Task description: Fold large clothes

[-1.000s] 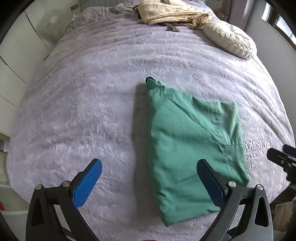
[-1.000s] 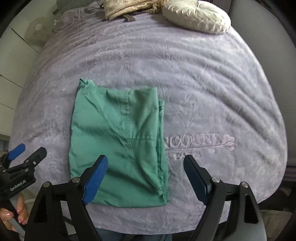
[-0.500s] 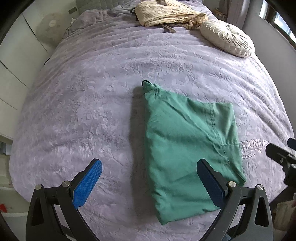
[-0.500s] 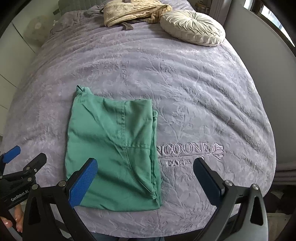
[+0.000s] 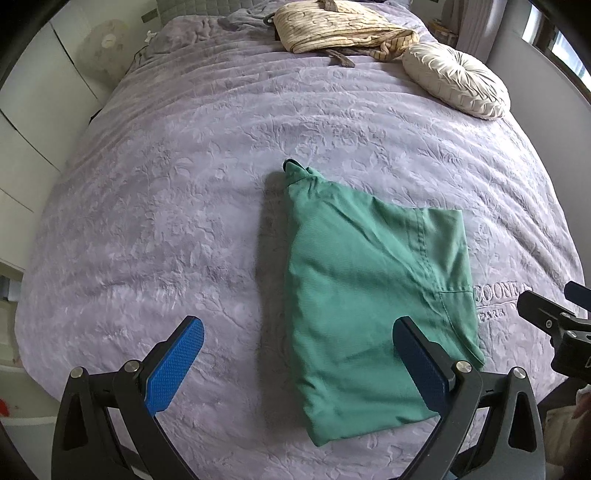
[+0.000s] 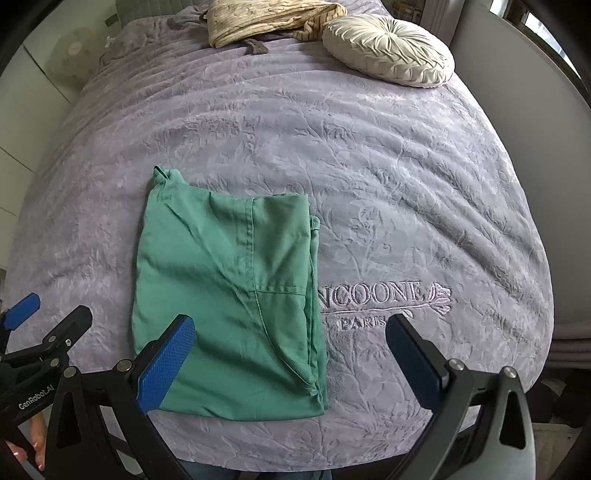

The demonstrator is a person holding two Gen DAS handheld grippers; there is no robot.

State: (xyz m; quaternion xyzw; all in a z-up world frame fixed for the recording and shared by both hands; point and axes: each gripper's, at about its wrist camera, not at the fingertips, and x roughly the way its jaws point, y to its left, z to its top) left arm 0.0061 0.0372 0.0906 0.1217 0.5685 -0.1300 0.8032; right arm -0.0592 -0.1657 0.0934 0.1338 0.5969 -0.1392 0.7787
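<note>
A green garment (image 5: 369,291) (image 6: 225,295) lies folded into a neat rectangle on the lilac bedspread (image 5: 184,192) (image 6: 406,166), near the bed's front edge. My left gripper (image 5: 299,358) hovers above its near left part, jaws wide open, nothing between the blue pads. My right gripper (image 6: 291,354) hangs over the garment's near right edge, also wide open and empty. Each gripper shows at the side of the other's view: the right gripper (image 5: 554,325) and the left gripper (image 6: 40,328).
A round cream cushion (image 5: 456,83) (image 6: 388,51) and a beige striped cloth heap (image 5: 340,27) (image 6: 266,18) lie at the far end of the bed. Embroidered lettering (image 6: 376,295) sits right of the garment. White cupboards (image 5: 29,122) stand on the left.
The right gripper's jaws have spread wider. Both views have drawn back a little from the garment, which lies unmoved on the bed.
</note>
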